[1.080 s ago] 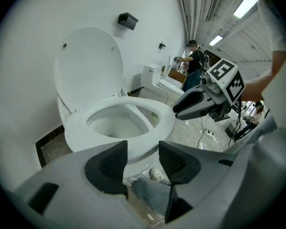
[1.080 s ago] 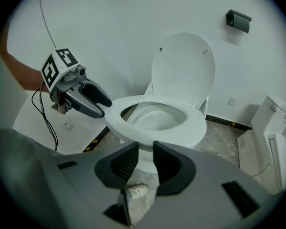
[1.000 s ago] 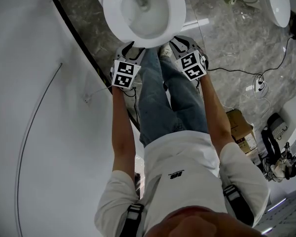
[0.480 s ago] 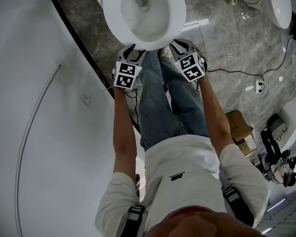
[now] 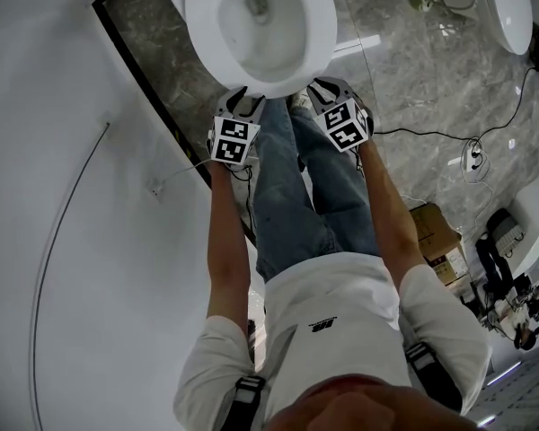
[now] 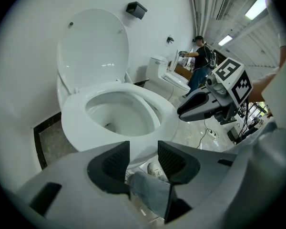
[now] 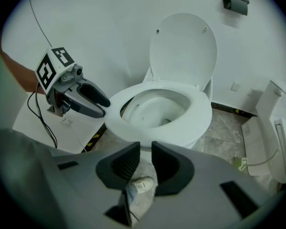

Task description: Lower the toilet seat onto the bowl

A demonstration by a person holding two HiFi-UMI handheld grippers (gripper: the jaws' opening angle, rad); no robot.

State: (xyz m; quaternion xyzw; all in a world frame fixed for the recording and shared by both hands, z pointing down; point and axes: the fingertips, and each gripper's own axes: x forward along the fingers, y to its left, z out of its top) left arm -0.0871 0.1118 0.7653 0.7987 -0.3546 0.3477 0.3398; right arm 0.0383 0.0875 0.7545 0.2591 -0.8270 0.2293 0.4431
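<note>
A white toilet [image 5: 260, 25] stands in front of me. Its seat ring [image 6: 74, 123] [image 7: 195, 123] lies flat on the bowl, and the lid [image 6: 93, 46] [image 7: 183, 46] stands upright against the wall. My left gripper [image 5: 241, 95] [image 6: 143, 156] hovers just before the bowl's front left rim, its jaws a narrow gap apart with nothing between them. Before the front right rim, my right gripper [image 5: 322, 86] [image 7: 146, 161] is also slightly open and empty. Neither gripper touches the toilet. Each shows in the other's view: the right gripper [image 6: 183, 112] and the left gripper [image 7: 105, 106].
A second toilet [image 5: 503, 3] [image 7: 276, 132] stands to the right. Cables and a plug strip [image 5: 472, 155] lie on the marble floor, with a cardboard box [image 5: 436, 232] behind. A white wall runs along the left. The person's shoes [image 7: 140, 182] are under the bowl's front. Another person [image 6: 200, 61] stands far off.
Both grippers have crept a little forward toward the front of the bowl. The seat and lid have not moved.
</note>
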